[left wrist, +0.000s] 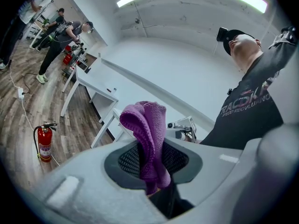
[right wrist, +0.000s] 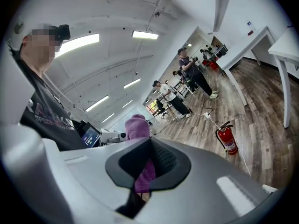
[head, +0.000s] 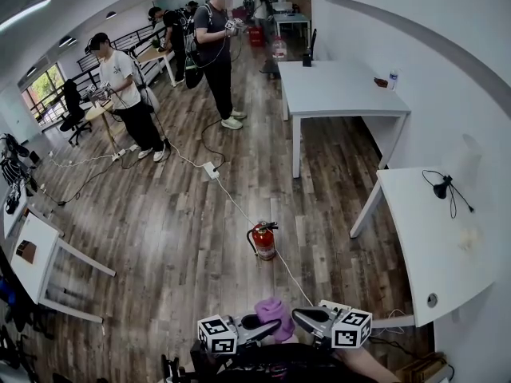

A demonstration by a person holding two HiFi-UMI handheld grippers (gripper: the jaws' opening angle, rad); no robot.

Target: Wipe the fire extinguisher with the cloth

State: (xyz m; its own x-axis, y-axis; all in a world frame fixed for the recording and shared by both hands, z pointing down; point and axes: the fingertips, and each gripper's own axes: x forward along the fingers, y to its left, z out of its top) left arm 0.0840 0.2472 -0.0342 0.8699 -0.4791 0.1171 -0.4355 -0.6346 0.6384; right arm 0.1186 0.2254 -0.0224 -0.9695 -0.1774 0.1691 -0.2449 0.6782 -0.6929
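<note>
Two claws meet low in the head view, both closed on one purple cloth (head: 275, 309). The left claw (head: 260, 325) comes in from the left with its marker cube behind it, and the right claw (head: 302, 317) comes in from the right; the cloth bunches up between their tips. In the left gripper view the left claw (left wrist: 149, 164) pinches the cloth (left wrist: 145, 134) between its dark ribbed pads, with a folded lobe standing up above the jaws. In the right gripper view the right claw (right wrist: 147, 164) also has the cloth (right wrist: 139, 171) caught in the narrow gap of its jaws, and a rounded purple tuft shows beyond them.

The red fire extinguisher (head: 263, 242) stands upright on the wooden floor (head: 160, 222), ahead of the claws and apart from them. Neither claw touches it, nor does the cloth. A white cable (head: 231, 200) runs across the boards and passes just beside the extinguisher's base. The extinguisher also shows at the left of the left gripper view (left wrist: 45, 144) and at the right of the right gripper view (right wrist: 226, 140).

A white table (head: 435, 246) stands to the right, and a second white table (head: 335, 90) stands farther back. Several people (head: 215, 50) stand at the far end of the room.
</note>
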